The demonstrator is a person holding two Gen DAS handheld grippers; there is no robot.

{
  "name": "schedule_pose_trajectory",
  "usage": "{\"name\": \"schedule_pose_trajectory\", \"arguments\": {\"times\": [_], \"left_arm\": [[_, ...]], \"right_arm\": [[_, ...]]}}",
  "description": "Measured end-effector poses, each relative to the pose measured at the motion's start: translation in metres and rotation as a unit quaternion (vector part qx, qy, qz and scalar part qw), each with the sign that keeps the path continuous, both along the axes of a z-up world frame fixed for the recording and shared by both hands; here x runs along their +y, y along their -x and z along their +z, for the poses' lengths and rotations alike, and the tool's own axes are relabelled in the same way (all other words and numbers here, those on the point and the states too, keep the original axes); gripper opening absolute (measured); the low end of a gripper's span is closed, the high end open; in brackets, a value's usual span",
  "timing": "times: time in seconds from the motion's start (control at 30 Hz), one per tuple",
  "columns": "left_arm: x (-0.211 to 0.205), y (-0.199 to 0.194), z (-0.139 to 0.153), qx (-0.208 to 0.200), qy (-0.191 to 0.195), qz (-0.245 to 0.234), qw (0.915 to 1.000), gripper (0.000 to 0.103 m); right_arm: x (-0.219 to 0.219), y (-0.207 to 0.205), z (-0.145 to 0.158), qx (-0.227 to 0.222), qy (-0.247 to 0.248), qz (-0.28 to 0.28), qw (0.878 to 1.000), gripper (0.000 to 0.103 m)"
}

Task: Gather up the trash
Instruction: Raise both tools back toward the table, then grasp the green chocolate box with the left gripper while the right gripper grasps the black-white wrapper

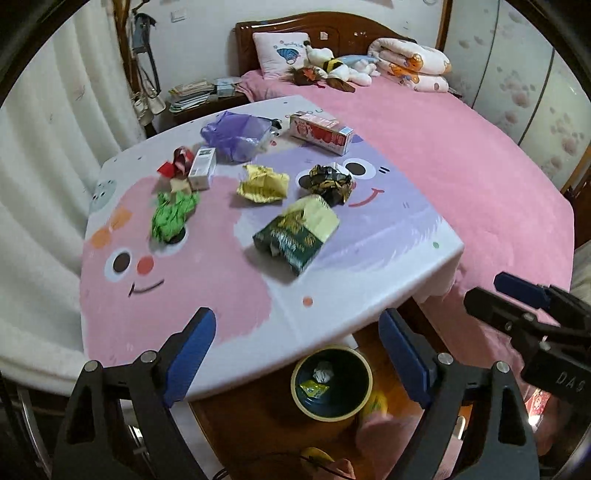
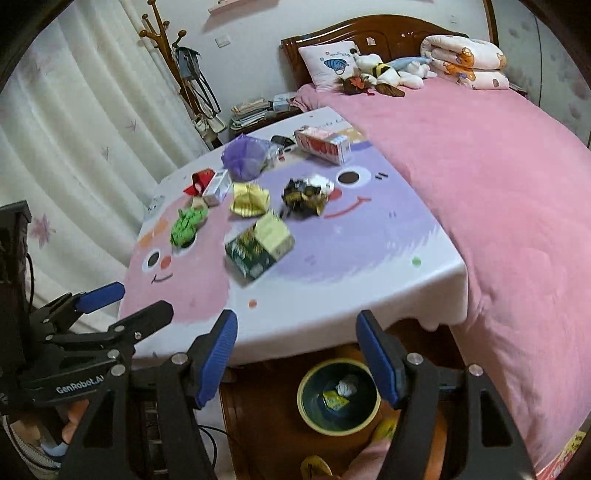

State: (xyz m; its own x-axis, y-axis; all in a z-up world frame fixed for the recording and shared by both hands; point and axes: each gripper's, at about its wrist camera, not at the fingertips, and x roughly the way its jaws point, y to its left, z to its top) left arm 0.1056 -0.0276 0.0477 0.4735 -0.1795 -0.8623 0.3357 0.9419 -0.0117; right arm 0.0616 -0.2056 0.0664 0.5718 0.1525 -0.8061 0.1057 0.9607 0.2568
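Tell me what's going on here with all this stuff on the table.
A person is clearing trash with two handheld claws. Both the left claw and right claw hang open and empty at the table's near edge, above the bin on the floor, which already holds two scraps. Wrappers like the green box and yellow wrapper remain on the table.

Bedroom interior. Bed (image 1: 461, 155) under pink cover, dark wooden headboard (image 1: 332, 33), pillow (image 1: 282, 51), plush toys (image 1: 336, 68), folded quilt (image 1: 410, 62). Nightstand (image 1: 199, 107) stacked with papers. White curtain (image 1: 48, 155) at left; coat rack (image 2: 162, 40). Table (image 1: 369, 291) with cartoon-face cloth; wooden floor (image 1: 258, 424) beneath.
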Motion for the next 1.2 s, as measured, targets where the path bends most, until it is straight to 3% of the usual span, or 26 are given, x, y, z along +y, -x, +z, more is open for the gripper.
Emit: {"name": "schedule_pose_trajectory", "arguments": {"times": [0.33,0.57,0.87,1.07,1.2], "left_arm": [[-0.048,-0.091,-0.053,0.054,-0.045,0.003,0.9975,0.089],[-0.075,-0.147,-0.095,0.107,-0.091,0.026,0.9897,0.089],[-0.085,-0.175,-0.129,0.158,-0.104,0.060,0.9800,0.089],[-0.081,-0.185,-0.133,0.160,-0.094,0.098,0.9776,0.089],[-0.071,-0.189,-0.128,0.151,-0.077,0.125,0.9776,0.082]], "right_arm": [[-0.053,-0.101,-0.026,0.025,-0.014,0.039,0.999,0.071],[-0.082,-0.179,-0.054,0.063,-0.032,0.108,0.992,0.073],[-0.074,-0.246,-0.086,0.099,-0.057,0.179,0.977,0.078],[-0.053,-0.273,-0.099,0.109,-0.048,0.229,0.966,0.086],[-0.042,-0.283,-0.107,0.111,-0.038,0.253,0.960,0.087]]}}
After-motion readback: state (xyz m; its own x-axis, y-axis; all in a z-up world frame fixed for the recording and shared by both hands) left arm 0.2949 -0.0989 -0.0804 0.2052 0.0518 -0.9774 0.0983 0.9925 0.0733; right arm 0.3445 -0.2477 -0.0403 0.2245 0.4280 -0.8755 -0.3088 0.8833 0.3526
